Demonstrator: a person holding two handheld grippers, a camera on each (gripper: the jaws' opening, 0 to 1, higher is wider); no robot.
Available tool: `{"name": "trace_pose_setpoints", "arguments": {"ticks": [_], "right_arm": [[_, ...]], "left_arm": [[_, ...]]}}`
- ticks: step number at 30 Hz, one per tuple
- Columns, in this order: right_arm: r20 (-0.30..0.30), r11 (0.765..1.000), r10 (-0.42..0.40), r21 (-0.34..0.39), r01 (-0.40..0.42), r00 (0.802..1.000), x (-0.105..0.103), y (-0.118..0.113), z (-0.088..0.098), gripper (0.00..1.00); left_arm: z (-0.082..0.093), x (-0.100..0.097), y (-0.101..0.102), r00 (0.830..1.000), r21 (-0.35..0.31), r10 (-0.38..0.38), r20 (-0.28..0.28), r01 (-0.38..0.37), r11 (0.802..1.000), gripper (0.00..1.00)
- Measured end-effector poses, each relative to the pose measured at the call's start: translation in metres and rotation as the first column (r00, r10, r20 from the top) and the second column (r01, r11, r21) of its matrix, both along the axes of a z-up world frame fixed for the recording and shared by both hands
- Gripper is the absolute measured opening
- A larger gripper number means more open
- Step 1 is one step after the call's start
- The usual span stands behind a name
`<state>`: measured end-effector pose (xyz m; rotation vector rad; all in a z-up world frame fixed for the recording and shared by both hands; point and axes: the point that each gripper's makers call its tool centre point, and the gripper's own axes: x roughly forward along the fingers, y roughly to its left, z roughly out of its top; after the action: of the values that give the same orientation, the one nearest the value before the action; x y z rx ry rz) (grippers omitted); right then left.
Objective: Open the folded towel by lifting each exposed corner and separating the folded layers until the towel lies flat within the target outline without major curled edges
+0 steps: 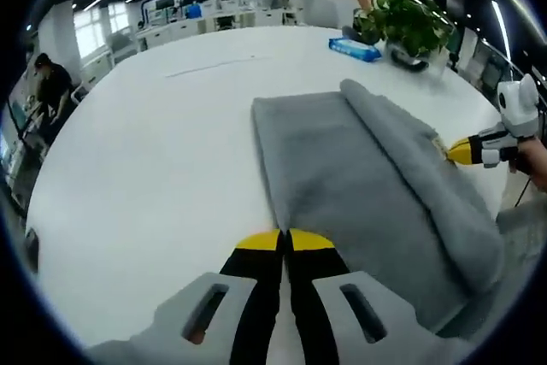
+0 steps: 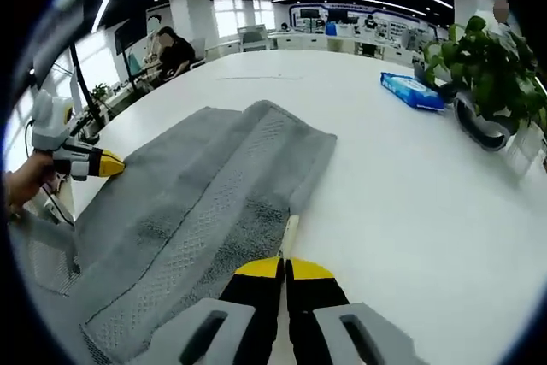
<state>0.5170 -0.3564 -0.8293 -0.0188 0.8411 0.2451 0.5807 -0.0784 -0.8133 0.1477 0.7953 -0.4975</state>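
The left gripper (image 1: 284, 239), jaws closed, pinches the near edge of the grey towel (image 1: 359, 185) on the white table (image 1: 145, 151), the right gripper (image 2: 283, 267) likewise clamps its opposite edge, with bare tabletop all around.

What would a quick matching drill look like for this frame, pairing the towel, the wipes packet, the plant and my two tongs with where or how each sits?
Things:
1. grey towel
2. blue wipes packet
3. potted plant
4. left tongs
5. right tongs

States:
A. leafy, near the table's far edge
B. folded, a thick fold along its middle
C. flat on the white table, beside the plant
D. shut at the towel's edge, tag side
E. shut at the towel's opposite edge

Pairs: 1-B, 2-C, 3-A, 4-E, 5-D
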Motion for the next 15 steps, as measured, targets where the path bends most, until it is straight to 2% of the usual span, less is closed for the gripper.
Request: {"name": "trace_pose_setpoints", "arguments": {"ticks": [5, 9, 15], "right_arm": [[-0.001, 0.999, 0.004, -0.034, -0.004, 1.000, 0.000, -0.005, -0.001, 0.00], [-0.008, 0.999, -0.007, -0.051, 0.006, 1.000, -0.001, -0.011, -0.003, 0.00], [-0.013, 0.997, -0.003, -0.077, 0.002, 1.000, -0.002, -0.015, -0.004, 0.00]], "left_arm": [[-0.003, 0.001, 0.014, 1.000, 0.009, 0.023, -0.012, -0.023, 1.000, 0.01], [0.000, 0.006, 0.027, 0.998, -0.010, 0.052, -0.037, -0.052, 0.999, 0.01], [-0.001, 0.013, 0.047, 0.998, 0.037, 0.046, -0.033, -0.044, 0.998, 0.01]]}}
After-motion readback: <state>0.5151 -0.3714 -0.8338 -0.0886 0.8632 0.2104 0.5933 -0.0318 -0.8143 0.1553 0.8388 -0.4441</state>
